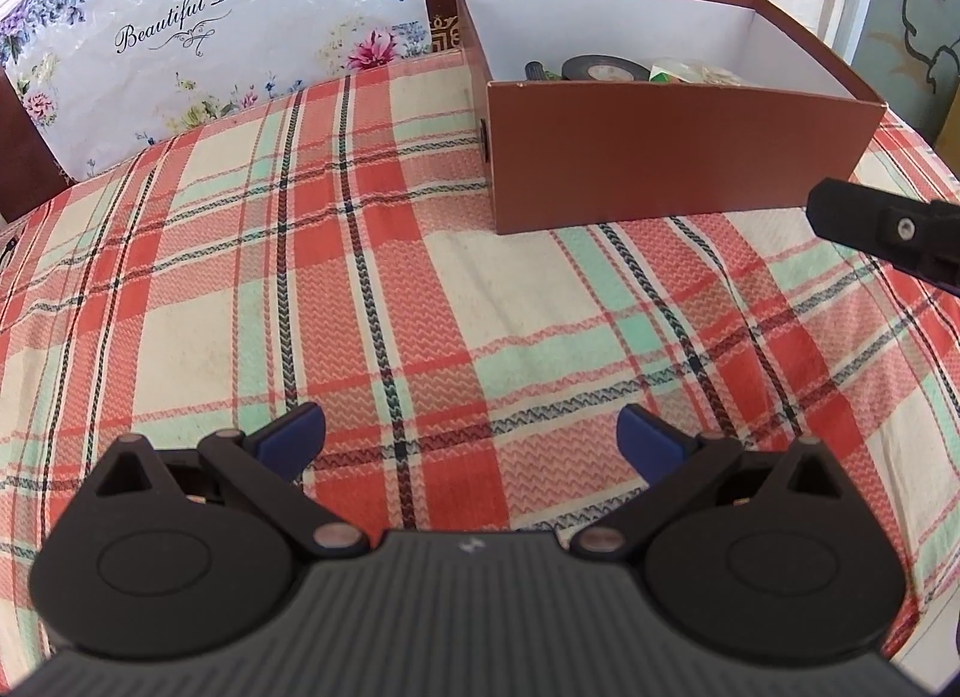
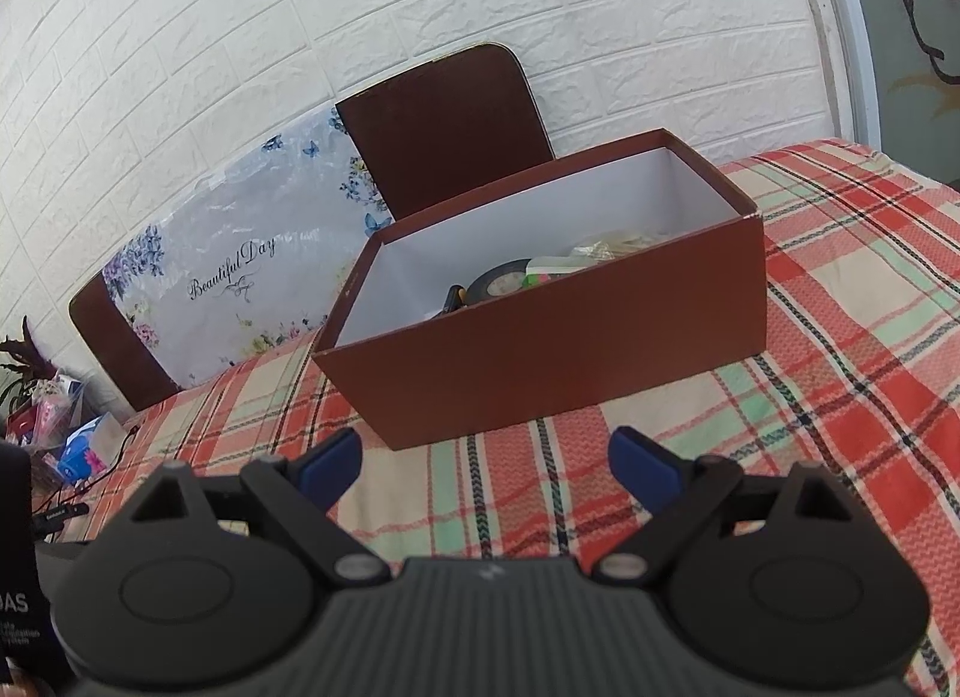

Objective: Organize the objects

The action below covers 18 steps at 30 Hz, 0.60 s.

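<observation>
Low in each frame, we hold the left tool (image 1: pixel 471 439) and right tool (image 2: pixel 485 460) spread wide, gripping nothing, over the plaid-covered bench (image 1: pixel 360 289). The brown box (image 1: pixel 678 156) sits upper right, already holding a tape roll (image 1: pixel 603 68) and small items, so the sorting looks finished.

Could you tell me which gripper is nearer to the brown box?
Right. The right gripper hovers open just before the brown box; the left gripper, also open, hangs farther back over the plaid cloth.
</observation>
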{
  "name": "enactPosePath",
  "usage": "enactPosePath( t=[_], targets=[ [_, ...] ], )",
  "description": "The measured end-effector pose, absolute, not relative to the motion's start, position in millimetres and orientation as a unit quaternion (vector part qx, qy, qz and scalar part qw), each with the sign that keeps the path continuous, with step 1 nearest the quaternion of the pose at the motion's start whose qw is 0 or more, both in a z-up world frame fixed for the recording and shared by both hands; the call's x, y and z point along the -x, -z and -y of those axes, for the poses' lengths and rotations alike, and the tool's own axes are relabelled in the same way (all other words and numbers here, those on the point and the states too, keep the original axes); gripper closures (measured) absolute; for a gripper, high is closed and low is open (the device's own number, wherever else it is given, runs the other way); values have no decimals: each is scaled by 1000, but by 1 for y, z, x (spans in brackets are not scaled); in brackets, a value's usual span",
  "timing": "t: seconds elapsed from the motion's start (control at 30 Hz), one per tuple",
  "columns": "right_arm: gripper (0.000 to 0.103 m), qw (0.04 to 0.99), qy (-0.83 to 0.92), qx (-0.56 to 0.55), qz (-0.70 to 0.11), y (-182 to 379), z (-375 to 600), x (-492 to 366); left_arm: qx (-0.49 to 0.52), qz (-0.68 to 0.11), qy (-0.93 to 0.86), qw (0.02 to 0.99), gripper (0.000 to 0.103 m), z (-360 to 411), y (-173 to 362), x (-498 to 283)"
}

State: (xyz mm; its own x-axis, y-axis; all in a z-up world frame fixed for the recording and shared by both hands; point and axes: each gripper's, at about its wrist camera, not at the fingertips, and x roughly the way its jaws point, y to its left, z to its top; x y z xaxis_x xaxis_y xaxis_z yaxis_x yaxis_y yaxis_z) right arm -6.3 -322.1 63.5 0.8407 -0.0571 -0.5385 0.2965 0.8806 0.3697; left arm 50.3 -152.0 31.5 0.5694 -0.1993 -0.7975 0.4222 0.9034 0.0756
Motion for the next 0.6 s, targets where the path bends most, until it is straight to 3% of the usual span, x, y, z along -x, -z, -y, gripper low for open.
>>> enactPosePath(
  t=[0.6],
  targets=[
    [10,932,94,-225,-268,-62,323,6,-128,-434,182,873,0,152,-29,-52]
  ],
)
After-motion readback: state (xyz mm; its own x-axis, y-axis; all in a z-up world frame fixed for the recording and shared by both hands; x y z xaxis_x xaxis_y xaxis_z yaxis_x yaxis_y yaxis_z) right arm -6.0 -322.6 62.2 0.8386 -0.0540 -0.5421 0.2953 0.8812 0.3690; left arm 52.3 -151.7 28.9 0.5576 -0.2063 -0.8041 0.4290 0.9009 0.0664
